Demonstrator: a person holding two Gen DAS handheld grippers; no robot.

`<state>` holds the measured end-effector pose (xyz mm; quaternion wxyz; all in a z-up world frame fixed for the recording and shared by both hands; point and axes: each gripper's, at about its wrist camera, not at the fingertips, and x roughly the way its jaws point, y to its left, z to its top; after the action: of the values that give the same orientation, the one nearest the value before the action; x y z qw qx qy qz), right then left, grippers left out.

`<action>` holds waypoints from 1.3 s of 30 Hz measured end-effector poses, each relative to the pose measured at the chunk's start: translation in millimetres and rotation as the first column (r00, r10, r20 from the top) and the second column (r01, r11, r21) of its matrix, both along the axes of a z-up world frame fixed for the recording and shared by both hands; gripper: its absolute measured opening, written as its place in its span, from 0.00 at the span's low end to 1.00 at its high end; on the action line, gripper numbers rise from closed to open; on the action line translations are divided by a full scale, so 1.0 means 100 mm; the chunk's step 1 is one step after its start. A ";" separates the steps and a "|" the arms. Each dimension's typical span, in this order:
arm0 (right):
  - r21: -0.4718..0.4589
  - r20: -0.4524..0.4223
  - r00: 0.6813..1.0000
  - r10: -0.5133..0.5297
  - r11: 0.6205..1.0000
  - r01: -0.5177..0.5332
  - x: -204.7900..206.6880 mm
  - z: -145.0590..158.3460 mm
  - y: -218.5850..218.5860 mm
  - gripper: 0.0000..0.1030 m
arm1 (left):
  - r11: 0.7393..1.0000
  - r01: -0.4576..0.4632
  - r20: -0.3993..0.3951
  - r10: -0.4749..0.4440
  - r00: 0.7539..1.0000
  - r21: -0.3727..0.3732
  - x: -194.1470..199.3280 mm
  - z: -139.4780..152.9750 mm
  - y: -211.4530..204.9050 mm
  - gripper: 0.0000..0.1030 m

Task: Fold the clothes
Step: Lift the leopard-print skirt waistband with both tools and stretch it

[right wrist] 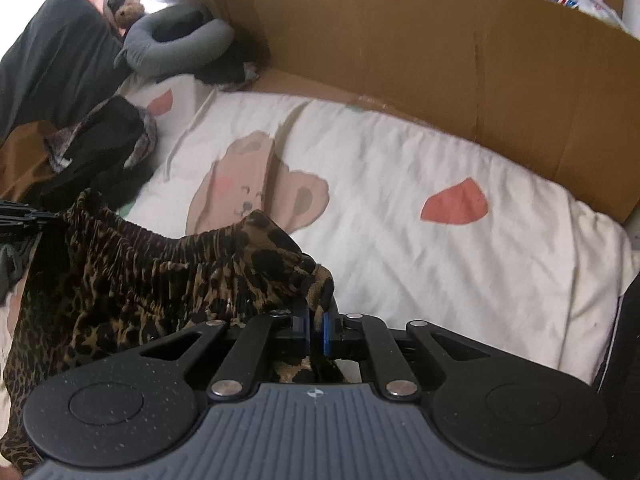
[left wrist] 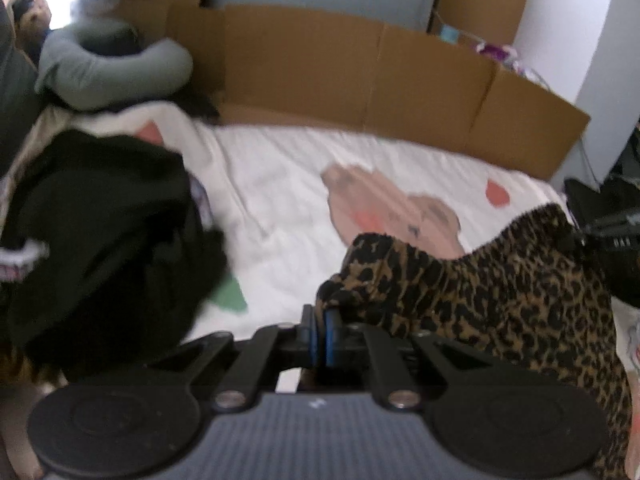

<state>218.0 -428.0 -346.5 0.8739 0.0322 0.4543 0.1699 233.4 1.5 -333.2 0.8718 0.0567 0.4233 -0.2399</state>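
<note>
Left wrist view: mounted just behind the left gripper [left wrist: 319,336], looking forward along its fingers [left wrist: 330,332], low over the bed [left wrist: 280,184], facing the cardboard wall [left wrist: 360,76] at the far edge. Right wrist view: same mounting behind the right gripper [right wrist: 316,330], also close above the bed [right wrist: 400,208], facing the same cardboard wall [right wrist: 400,40], angled slightly leftward. Shared between both: the leopard-print garment [left wrist: 500,292] stretched between them [right wrist: 140,276], the bear print [left wrist: 384,208] on the sheet [right wrist: 256,188], the grey neck pillow [left wrist: 108,68] far left [right wrist: 176,44], the black clothes pile [left wrist: 100,232] at left [right wrist: 100,148]. Right gripper's black frame visible at the right edge of the left view [left wrist: 616,232].
</note>
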 end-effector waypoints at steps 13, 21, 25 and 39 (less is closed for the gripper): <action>-0.013 0.081 0.996 -0.040 0.999 0.041 0.36 0.22 0.10 0.04 | 0.999 -0.031 0.104 0.033 0.994 -0.017 0.48 0.14 -0.05 0.04; -0.086 0.114 0.989 -0.098 0.990 0.108 0.59 0.26 0.14 0.04 | 0.999 -0.020 0.134 0.024 0.991 -0.034 0.76 0.13 -0.22 0.04; -0.094 0.125 0.985 -0.118 0.987 0.130 0.68 0.28 0.09 0.03 | 0.999 -0.013 0.151 0.020 0.988 -0.044 0.87 0.17 -0.30 0.04; -0.152 0.165 0.979 -0.116 0.978 0.142 1.11 0.46 0.05 0.04 | 0.998 -0.047 0.207 0.052 0.977 -0.030 1.25 0.26 -0.59 0.04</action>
<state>328.5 -423.4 -300.2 0.9155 -0.0232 0.3943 0.0770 358.4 -57.4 -307.0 0.9177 0.0600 0.3281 -0.2160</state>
